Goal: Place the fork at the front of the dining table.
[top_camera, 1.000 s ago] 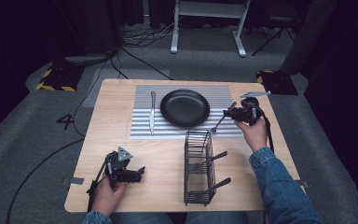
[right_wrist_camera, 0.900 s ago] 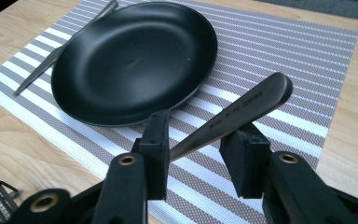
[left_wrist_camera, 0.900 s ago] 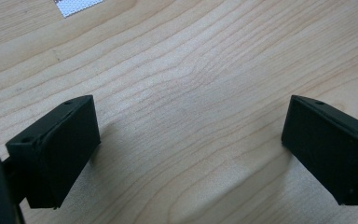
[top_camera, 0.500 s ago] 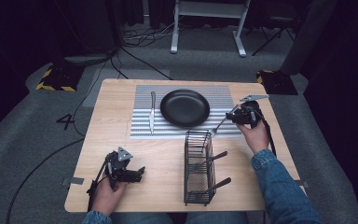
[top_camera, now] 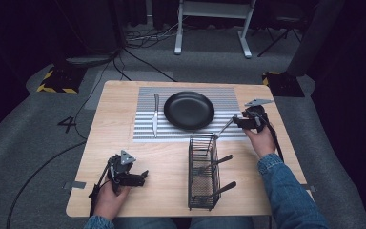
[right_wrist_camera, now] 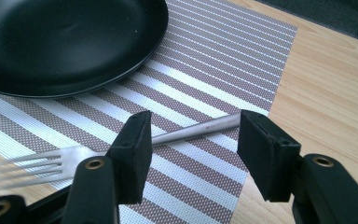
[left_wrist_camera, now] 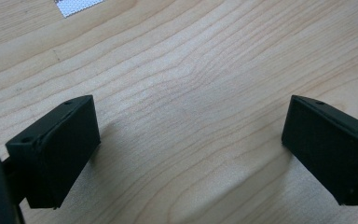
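High view: a fixed camera above the person's side looks forward and down on the whole light wooden table (top_camera: 124,143). Left gripper view: very close, facing down on bare wood grain. Right gripper view: close and low, sharing the round black plate (right_wrist_camera: 65,42) (top_camera: 189,110) and grey striped placemat (right_wrist_camera: 223,65) (top_camera: 145,121) with the high view.

One black plate (top_camera: 189,110), one striped placemat (top_camera: 145,131), one knife (top_camera: 156,114), one fork (right_wrist_camera: 51,161), one wire basket (top_camera: 203,177) holding two dark-handled utensils (top_camera: 215,162), two grippers: left (top_camera: 140,177), right (top_camera: 237,121).
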Tool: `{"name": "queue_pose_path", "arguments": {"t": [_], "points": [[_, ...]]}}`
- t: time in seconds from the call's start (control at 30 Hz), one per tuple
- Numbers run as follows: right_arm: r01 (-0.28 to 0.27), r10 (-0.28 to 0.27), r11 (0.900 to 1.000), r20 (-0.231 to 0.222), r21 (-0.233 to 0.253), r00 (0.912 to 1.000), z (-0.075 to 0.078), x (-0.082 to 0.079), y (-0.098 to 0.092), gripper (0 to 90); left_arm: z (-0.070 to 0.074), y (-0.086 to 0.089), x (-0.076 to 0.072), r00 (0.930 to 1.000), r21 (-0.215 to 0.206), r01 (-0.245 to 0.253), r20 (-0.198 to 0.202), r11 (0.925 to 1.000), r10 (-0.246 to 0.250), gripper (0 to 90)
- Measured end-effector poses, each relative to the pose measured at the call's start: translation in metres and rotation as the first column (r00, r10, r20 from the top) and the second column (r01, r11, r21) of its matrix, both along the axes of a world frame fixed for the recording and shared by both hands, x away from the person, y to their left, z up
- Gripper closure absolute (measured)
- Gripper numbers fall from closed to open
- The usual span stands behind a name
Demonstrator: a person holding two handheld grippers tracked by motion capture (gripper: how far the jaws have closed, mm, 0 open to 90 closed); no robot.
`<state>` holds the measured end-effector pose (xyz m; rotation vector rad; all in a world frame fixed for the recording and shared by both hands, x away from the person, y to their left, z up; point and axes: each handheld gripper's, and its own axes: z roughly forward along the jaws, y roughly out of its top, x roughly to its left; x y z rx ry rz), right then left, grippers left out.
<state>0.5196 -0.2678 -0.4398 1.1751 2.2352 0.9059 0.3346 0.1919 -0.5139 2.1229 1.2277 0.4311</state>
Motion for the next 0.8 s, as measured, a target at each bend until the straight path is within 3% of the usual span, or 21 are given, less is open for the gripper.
{"name": "queue_pose_path", "arguments": {"t": [0.37, 0.67, 0.8], "points": [[0.004, -0.003, 1.0, -0.038, 0.001, 0.9993, -0.011, -0.001, 0.004, 44.6, 0.0, 0.0, 0.0, 1.0, 0.0, 0.0, 0.0, 1.0, 0.0, 4.3], [-0.043, 0.045, 0.999, -0.091, 0.029, 0.9948, -0.027, -0.017, 0.022, 44.1, 0.0, 0.0, 0.0, 1.0, 0.0, 0.0, 0.0, 1.0, 0.0, 4.3], [-0.08, 0.082, 0.997, -0.088, 0.019, 0.9928, -0.028, -0.026, 0.034, 44.0, 0.0, 0.0, 0.0, 1.0, 0.0, 0.0, 0.0, 1.0, 0.0, 4.3]]}}
